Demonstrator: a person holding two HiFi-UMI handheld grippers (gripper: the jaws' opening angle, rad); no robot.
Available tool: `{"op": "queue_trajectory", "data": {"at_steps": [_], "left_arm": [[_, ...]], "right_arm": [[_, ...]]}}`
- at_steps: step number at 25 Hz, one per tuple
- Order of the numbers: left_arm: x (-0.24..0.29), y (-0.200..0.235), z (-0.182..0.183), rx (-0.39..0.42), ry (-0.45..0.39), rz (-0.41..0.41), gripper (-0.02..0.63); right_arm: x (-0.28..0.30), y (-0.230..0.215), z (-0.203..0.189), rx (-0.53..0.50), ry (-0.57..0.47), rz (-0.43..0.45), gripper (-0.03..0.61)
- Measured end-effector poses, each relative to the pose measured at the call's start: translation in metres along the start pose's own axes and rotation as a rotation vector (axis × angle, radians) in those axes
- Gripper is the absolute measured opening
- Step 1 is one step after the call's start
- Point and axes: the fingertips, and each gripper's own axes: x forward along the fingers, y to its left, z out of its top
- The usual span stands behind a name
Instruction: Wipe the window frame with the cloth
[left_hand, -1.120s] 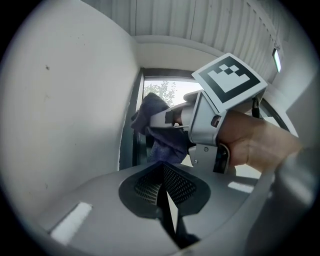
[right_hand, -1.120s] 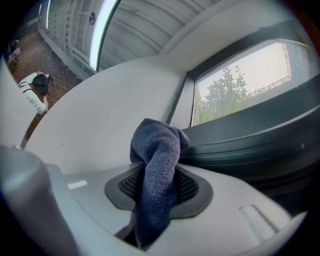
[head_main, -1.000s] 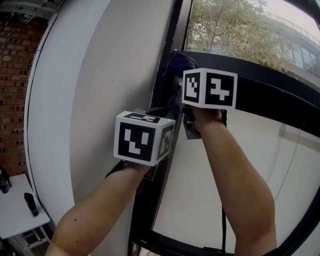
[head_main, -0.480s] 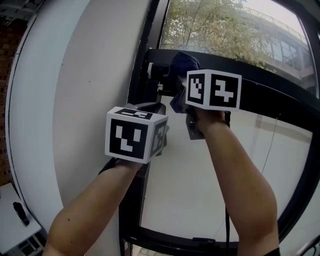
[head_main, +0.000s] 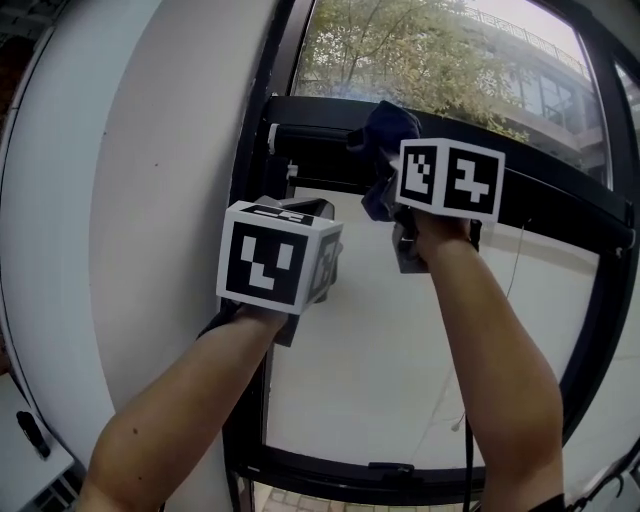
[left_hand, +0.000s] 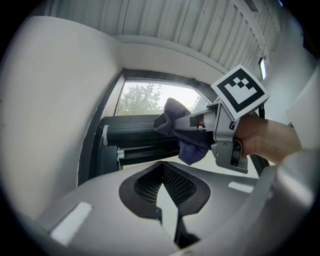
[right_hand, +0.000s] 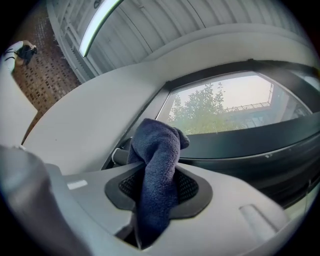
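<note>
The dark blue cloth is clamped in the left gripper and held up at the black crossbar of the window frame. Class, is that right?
No: the right gripper view shows the cloth clamped in the right gripper, not the left. It is held up at the black crossbar of the window frame.

Workshop-like room; black window frame (head_main: 320, 140), brick wall (right_hand: 45, 70), ribbed ceiling (right_hand: 165, 20), strip light (right_hand: 100, 21)

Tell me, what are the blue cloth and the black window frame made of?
The cloth looks like soft microfibre or terry: dark blue, matte, with a fuzzy surface and limp folds. The window frame seems to be painted or coated metal, maybe aluminium: smooth black, straight-edged, with a faint sheen. Plastic can't be ruled out.
</note>
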Motion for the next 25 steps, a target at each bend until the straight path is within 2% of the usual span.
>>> {"op": "queue_trajectory", "data": {"at_steps": [7,12,19,22,25], "left_arm": [[0.017,-0.034,-0.001,-0.003,0.003,-0.001,-0.006],[0.029,-0.063,0.004,-0.057,-0.007,-0.004,-0.006],[0.054,-0.107,0.01,-0.035,0.009,0.014,-0.006],[0.064,-0.132,0.013,-0.053,0.002,-0.001,-0.006],[0.07,-0.151,0.022,-0.032,-0.008,-0.007,-0.006]], "right_arm": [[-0.025,-0.037,-0.005,-0.036,0.009,-0.033,0.124],[-0.045,-0.067,-0.005,-0.05,0.008,-0.028,0.124],[-0.075,-0.119,-0.003,-0.053,0.002,-0.027,0.124],[-0.088,-0.141,-0.003,-0.06,0.001,-0.035,0.124],[-0.099,-0.159,-0.002,-0.066,-0.008,-0.039,0.124]]}}
